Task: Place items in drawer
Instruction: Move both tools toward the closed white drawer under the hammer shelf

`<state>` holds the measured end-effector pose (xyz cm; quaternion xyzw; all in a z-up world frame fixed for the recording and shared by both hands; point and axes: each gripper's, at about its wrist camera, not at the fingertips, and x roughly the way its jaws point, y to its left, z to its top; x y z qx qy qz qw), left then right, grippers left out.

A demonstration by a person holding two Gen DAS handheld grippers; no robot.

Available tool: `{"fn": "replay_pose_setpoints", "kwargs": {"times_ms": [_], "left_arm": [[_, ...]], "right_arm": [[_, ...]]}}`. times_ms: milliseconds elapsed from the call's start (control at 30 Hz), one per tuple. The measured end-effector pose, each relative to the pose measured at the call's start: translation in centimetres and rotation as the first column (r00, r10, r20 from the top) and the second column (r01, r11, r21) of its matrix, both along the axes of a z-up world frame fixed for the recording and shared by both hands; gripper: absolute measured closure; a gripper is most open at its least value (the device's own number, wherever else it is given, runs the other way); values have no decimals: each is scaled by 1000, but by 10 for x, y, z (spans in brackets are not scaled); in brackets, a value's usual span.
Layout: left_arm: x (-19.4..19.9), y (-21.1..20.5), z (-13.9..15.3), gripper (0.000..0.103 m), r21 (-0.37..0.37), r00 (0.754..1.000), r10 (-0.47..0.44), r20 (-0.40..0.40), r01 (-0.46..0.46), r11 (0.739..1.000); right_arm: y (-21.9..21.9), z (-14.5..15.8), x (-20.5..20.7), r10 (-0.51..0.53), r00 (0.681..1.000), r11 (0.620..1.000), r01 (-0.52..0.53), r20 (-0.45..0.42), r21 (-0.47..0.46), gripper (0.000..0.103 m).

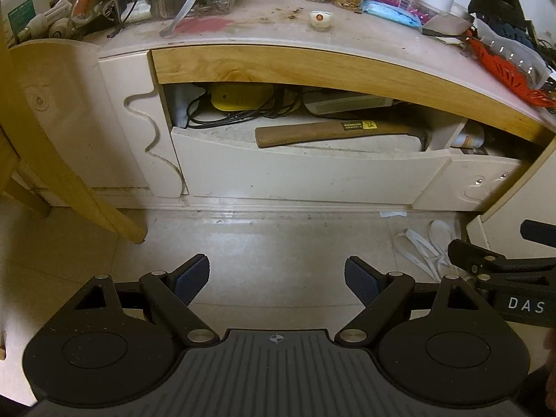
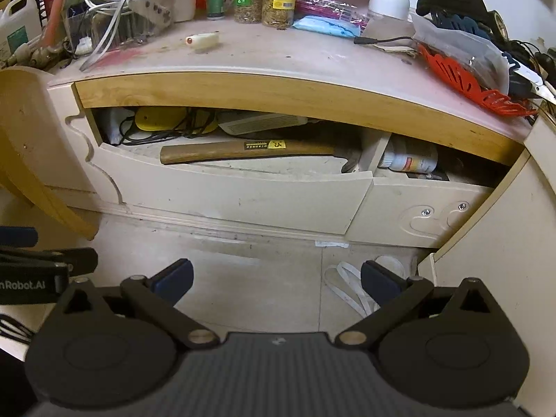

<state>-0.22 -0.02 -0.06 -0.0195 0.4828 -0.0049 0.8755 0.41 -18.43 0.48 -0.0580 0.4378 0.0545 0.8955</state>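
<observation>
I have both grippers hanging over the floor in front of the open drawer, nothing picked yet. The left gripper has its fingers spread with nothing between them; the right gripper stands wide and empty too. A hammer already lies in the drawer. Items crowd the bench, a small white tube near its front edge. My next move, I judge: reach up and grasp one.
</observation>
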Motion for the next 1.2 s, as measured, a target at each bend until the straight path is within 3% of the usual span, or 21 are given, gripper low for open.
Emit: {"fn": "replay_pose_setpoints", "kwargs": {"times_ms": [933,1200], "left_arm": [[3,2,0,17,7,1000,18,-5,-17,1000],[10,9,3,17,20,998,55,38,-56,998]], "right_arm": [[3,-3,0,-1,1000,1000,1,-15,14,0],[-1,-7,10,-59,998,998,59,-9,-4,0]]}}
